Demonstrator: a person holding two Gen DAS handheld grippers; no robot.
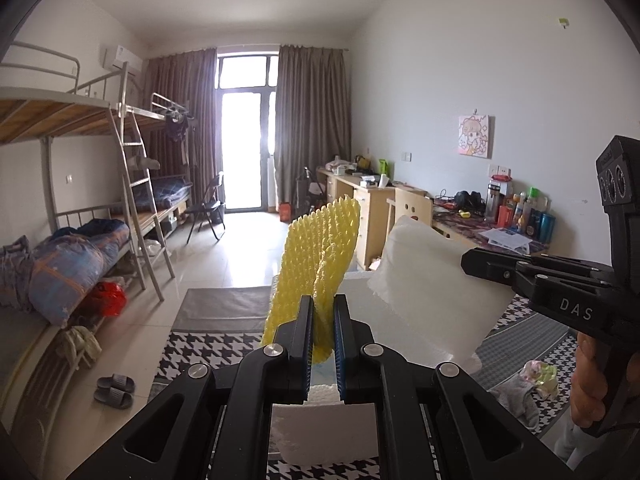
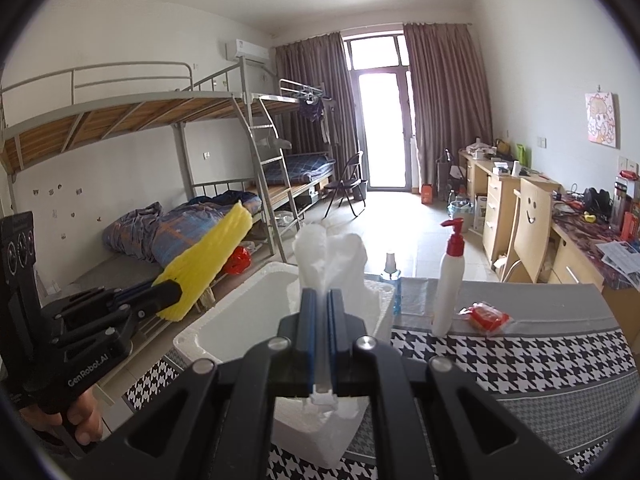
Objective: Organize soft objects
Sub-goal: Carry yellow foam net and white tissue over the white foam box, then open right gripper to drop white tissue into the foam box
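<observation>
My left gripper [image 1: 322, 320] is shut on a yellow foam net sleeve [image 1: 316, 264], held upright above a white foam box [image 1: 324, 432]. It shows in the right wrist view [image 2: 172, 292] too, with the yellow sleeve [image 2: 208, 256] sticking out up and to the right. My right gripper [image 2: 321, 320] is shut on a white soft foam sheet [image 2: 328, 256], held over the white foam box [image 2: 240, 312]. In the left wrist view the right gripper [image 1: 472, 264] comes in from the right, clamping the white sheet [image 1: 424, 288].
The box stands on a table with a houndstooth cloth [image 2: 500, 360]. On it stand a white pump bottle [image 2: 448, 292], a small clear bottle [image 2: 392, 276] and a red packet [image 2: 488, 316]. A crumpled soft item [image 1: 540, 376] lies at the right. Bunk beds [image 2: 160, 160] stand at the left.
</observation>
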